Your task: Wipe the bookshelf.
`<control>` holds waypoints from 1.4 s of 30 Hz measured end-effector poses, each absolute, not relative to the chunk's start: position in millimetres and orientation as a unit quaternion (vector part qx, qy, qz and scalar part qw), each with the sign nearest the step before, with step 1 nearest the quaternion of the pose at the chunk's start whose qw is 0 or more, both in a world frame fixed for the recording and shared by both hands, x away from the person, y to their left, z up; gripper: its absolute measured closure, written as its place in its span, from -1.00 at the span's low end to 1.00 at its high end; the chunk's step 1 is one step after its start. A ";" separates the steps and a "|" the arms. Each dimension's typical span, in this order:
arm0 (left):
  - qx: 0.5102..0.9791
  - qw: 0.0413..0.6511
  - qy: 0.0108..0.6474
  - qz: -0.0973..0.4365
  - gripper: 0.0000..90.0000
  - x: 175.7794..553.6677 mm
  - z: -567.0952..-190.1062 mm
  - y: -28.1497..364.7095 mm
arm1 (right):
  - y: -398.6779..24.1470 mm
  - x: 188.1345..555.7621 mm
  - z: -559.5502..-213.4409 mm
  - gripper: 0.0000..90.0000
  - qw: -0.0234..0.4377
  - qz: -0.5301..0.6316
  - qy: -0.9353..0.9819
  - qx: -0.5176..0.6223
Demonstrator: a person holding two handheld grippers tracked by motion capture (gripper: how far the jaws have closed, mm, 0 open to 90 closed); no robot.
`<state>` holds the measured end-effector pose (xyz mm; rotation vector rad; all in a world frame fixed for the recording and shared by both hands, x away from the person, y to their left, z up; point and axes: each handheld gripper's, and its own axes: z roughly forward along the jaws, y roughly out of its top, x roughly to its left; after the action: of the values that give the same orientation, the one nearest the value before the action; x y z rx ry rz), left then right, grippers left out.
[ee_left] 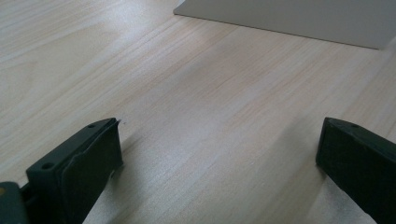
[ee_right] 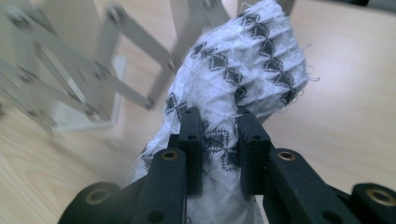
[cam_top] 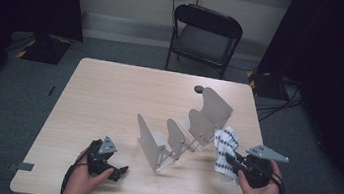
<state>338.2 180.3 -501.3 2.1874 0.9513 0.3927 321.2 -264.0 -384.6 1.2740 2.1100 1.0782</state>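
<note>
Right now I have the right gripper [cam_top: 230,161] clamped on the white cloth [cam_top: 224,149], a waffle-textured piece with a dark diamond pattern. From the right gripper view the two black jaws stand close together with a fold of the cloth [ee_right: 243,70] pinched between their pads, and the rest of the fabric bunches up beyond them and hangs down below. From the high view the cloth sits at the near right part of the table [cam_top: 110,94], held just beside the right end of the metal rack [cam_top: 183,129], whose upright grey plates run in a slanted row from the near middle of the table toward its far right corner. I cannot tell whether the cloth touches the rack's nearest plate or only hangs beside it. In the right gripper view the rack's crossed hinge bars [ee_right: 70,79] show blurred to the left of the cloth. My left gripper [cam_top: 117,172] rests low at the near left of the table, well apart from the rack and the cloth. From the left gripper view its jaws stand wide apart over bare wood with nothing between them, and a pale plate of the rack [ee_left: 299,18] lies farther ahead. A small dark round object [cam_top: 199,88] sits on the far side of the table, and a black folding chair [cam_top: 205,36] stands beyond it.
</note>
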 end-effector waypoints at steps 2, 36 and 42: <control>0.846 0.354 0.368 0.152 -1.00 338.2 -501.3 180.3 | -256.9 322.2 -375.6 0.67 0.229 0.399 0.765 0.451; 0.848 0.353 0.366 0.152 -1.00 338.8 -501.0 180.5 | -242.8 335.8 -448.5 0.66 0.163 0.341 0.800 0.465; 0.848 0.353 0.366 0.152 -1.00 338.8 -501.1 180.5 | -257.9 342.4 -394.1 0.66 0.213 0.362 0.782 0.461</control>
<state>338.8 180.5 -501.1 2.1924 0.9467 0.3932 342.4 -257.9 -394.1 1.2788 2.1701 1.0035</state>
